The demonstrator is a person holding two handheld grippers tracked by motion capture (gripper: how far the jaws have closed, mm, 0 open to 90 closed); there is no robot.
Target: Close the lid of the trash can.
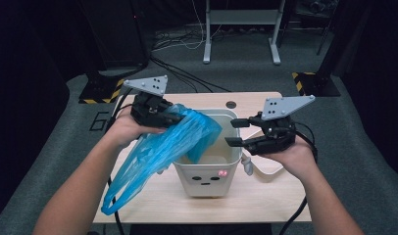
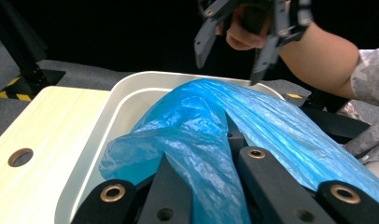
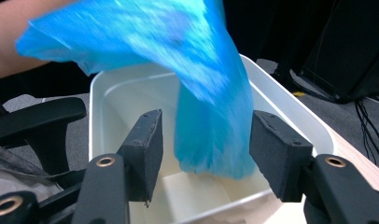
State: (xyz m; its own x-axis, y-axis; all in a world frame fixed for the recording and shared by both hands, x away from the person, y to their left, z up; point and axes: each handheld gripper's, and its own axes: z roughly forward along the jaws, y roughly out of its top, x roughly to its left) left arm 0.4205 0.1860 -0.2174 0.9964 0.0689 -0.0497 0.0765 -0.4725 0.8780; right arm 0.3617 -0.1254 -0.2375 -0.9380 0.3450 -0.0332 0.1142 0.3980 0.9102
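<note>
Nearest me, the blue plastic bag (image 1: pixel 153 152) trails off the table edge (image 1: pixel 153 208); my left gripper (image 1: pixel 173 117) pinches its bunched top, the far end dipping into the white bin (image 1: pixel 207 181). My right gripper (image 1: pixel 235 132) hovers unclenched, holding nothing, above the bin's far rim.

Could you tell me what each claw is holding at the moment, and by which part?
The left claw is shut on the blue bag, gripping it partway along. The right claw is open and holds nothing.
</note>
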